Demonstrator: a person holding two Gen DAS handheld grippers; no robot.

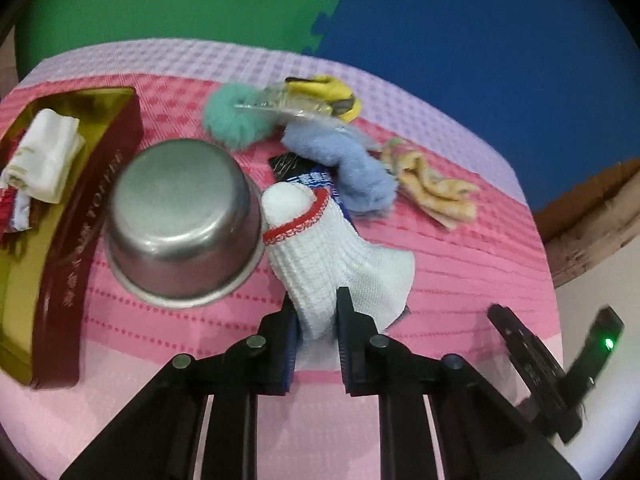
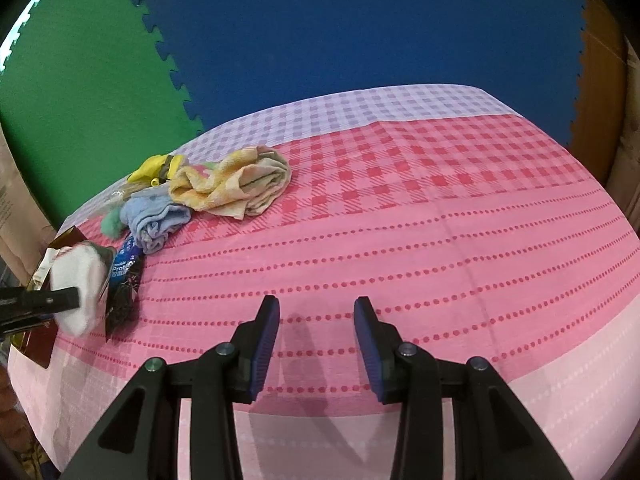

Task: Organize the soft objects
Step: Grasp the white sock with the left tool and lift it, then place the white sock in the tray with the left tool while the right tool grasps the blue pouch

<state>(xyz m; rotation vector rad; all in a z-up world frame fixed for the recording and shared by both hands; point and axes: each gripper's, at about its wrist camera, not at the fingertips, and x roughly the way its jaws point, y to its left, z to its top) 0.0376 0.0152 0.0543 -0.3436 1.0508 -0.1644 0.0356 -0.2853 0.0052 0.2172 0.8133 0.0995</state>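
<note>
Left wrist view: a white knitted glove (image 1: 324,264) with a red-trimmed cuff is pinched at its lower end between the 2 pads of the left gripper (image 1: 316,320), whose jaws are closed tight on the fabric. No earlier picture is given, so only the grip itself is reported. The glove is spread upward from the pads over the pink cloth (image 1: 460,272), its cuff just beside a steel bowl (image 1: 182,220). The bowl is seen with its shiny bottom toward the camera; nothing can be seen inside it. A dark snack packet (image 1: 292,166) is partly covered by the cuff.

To the bowl's left, a red box (image 1: 92,216) with a gold lining is seen. A folded white cloth (image 1: 44,156) is held in it, with some red-and-white items under that cloth that are too blurred to name.

Beyond the glove, a blue towel (image 1: 352,168) is bunched up, a teal pom-pom (image 1: 234,116) and a yellow toy (image 1: 324,94) in clear wrap are placed behind it, and a yellow checked rag (image 1: 432,184) is crumpled at its right.

From the right wrist view, the right gripper (image 2: 316,320) is held partly open above bare cloth, with nothing between its blue pads (image 2: 266,336). The glove is seen there at the far left, clamped by the other tool, near the table's front edge.
</note>
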